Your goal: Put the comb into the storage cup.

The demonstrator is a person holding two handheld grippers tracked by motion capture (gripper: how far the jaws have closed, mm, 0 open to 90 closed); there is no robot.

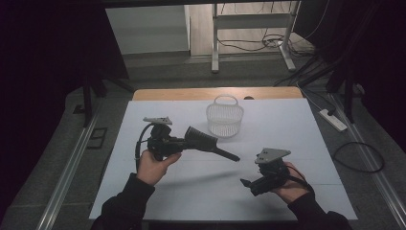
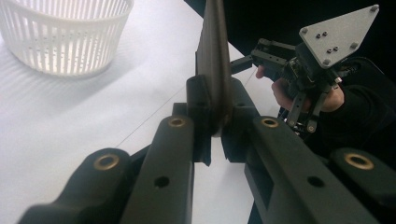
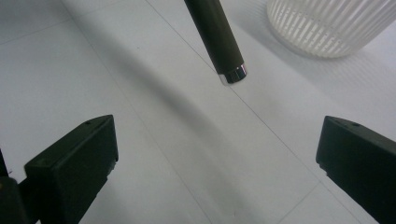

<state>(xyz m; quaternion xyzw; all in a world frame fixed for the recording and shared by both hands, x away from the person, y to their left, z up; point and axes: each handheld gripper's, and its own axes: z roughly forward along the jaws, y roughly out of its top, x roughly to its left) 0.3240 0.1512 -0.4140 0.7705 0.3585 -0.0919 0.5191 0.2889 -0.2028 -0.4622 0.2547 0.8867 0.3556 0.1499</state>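
My left gripper [image 1: 187,142] is pinching the black spatula [image 1: 203,141], handle pointing toward 4 o'clock; right gripper [image 1: 245,183] fingers are sitting spread, nothing between. No readable writing anywhere.

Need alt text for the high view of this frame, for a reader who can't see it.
The left gripper is shut on the wide head of a dark spatula, whose handle points toward the right gripper, open and holding nothing. A white slotted basket stands beyond them on the white table.
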